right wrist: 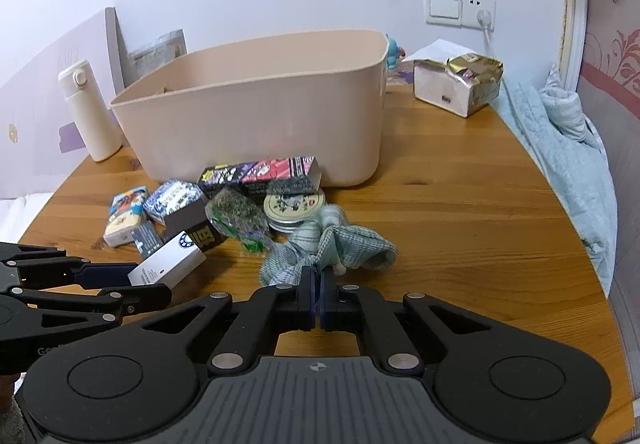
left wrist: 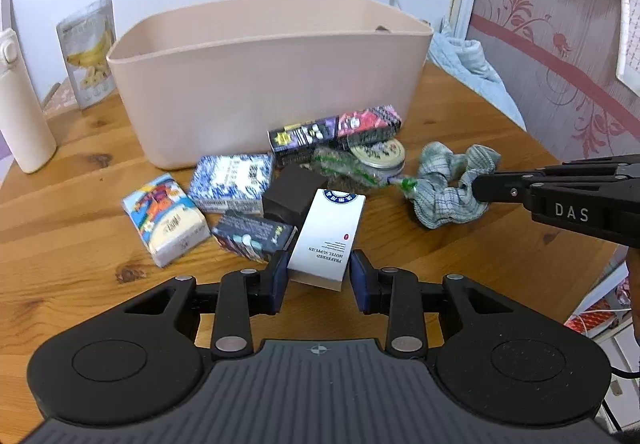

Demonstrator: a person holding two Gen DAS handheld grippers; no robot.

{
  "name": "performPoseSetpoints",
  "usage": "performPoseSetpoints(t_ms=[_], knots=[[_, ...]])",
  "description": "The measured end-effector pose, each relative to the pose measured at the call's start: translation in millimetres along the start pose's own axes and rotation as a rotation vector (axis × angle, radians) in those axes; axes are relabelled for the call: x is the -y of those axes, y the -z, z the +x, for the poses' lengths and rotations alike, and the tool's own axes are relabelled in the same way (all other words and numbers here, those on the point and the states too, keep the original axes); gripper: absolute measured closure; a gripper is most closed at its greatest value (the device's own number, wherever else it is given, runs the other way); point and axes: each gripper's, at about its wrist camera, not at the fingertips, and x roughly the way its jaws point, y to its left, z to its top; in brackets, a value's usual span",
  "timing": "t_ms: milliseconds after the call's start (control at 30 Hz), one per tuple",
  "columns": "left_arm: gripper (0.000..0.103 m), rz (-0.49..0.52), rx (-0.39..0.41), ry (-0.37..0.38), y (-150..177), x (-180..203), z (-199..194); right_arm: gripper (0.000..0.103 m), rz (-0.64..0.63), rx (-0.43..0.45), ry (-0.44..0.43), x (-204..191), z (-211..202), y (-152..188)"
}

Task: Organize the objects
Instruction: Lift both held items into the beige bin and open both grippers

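A pink bin [left wrist: 268, 76] stands at the back of the wooden table [left wrist: 460, 256]; it also shows in the right wrist view [right wrist: 256, 112]. A pile of small boxes and packets lies in front of it. My left gripper [left wrist: 320, 276] is open around the near end of a white hotel-supplies box [left wrist: 328, 240], pads beside it with small gaps. My right gripper [right wrist: 318, 284] is shut on a grey-green checked cloth [right wrist: 340, 248], which also shows in the left wrist view [left wrist: 448, 180]. The white box also shows in the right wrist view [right wrist: 168, 264].
In the pile are a long purple-red box [left wrist: 336, 128], a round tin [left wrist: 380, 156], a blue-white box [left wrist: 232, 180], a dark cube [left wrist: 292, 192] and a cartoon tissue pack [left wrist: 164, 220]. A white bottle [left wrist: 20, 112] stands left. A gold-topped carton [right wrist: 460, 84] and blue fabric [right wrist: 560, 140] lie right.
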Motion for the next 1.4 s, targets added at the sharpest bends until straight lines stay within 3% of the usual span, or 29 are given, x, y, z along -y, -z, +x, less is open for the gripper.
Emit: performPoseSetpoints(t_ms=[433,867,1167,1300,1400], knots=[[0.069,-0.01,0.123,0.0,-38,-9,-42,0.1,0.016,0.12,0.01,0,-38,-29],[0.069,-0.044,0.241,-0.113,-110,-44,-40,0.1,-0.04,0.256,0.021,-11,-47,-91],[0.069,-0.067,0.213,-0.183,-158,-67,7,0.1,-0.069,0.259,0.029,-6,-13,-137],[0.069,-0.073,0.154,-0.223,-171,-71,42,0.1,-0.079,0.221,0.026,-3,14,-153],[0.069,-0.095,0.099,-0.211,-179,-76,66,0.1,-0.077,0.176,0.026,-2,35,-161]])
